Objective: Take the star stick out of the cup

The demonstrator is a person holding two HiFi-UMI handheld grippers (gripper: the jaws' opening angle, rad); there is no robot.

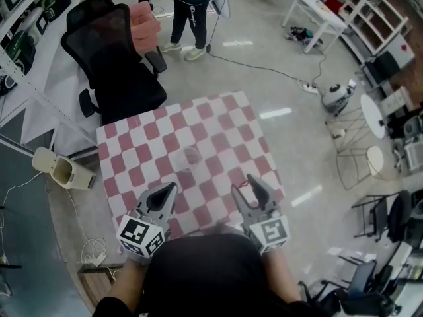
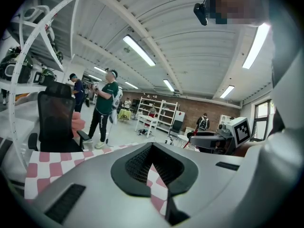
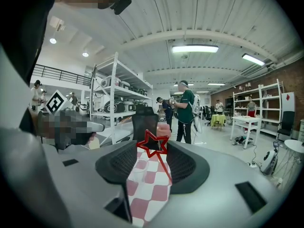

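Observation:
A thin red star stick (image 3: 153, 144) is out in the air, its star pinched between the jaw tips of my right gripper (image 3: 152, 150), the stick slanting down along the right jaw. In the head view the right gripper (image 1: 248, 186) hovers over the near right part of the red-and-white checked table (image 1: 132, 152). The clear cup (image 1: 192, 156) stands upright and empty near the table's middle, ahead of both grippers; it shows faintly as the cup (image 3: 137, 169) below the star. My left gripper (image 1: 165, 191) is over the near left part, tips together, holding nothing.
A black office chair (image 1: 115, 58) stands beyond the table's far left corner, with a pink seat (image 1: 144, 20) behind it. A person (image 1: 192, 8) stands farther back. A white bin (image 1: 63, 170) lies on the floor at the left. A cable crosses the floor at the right.

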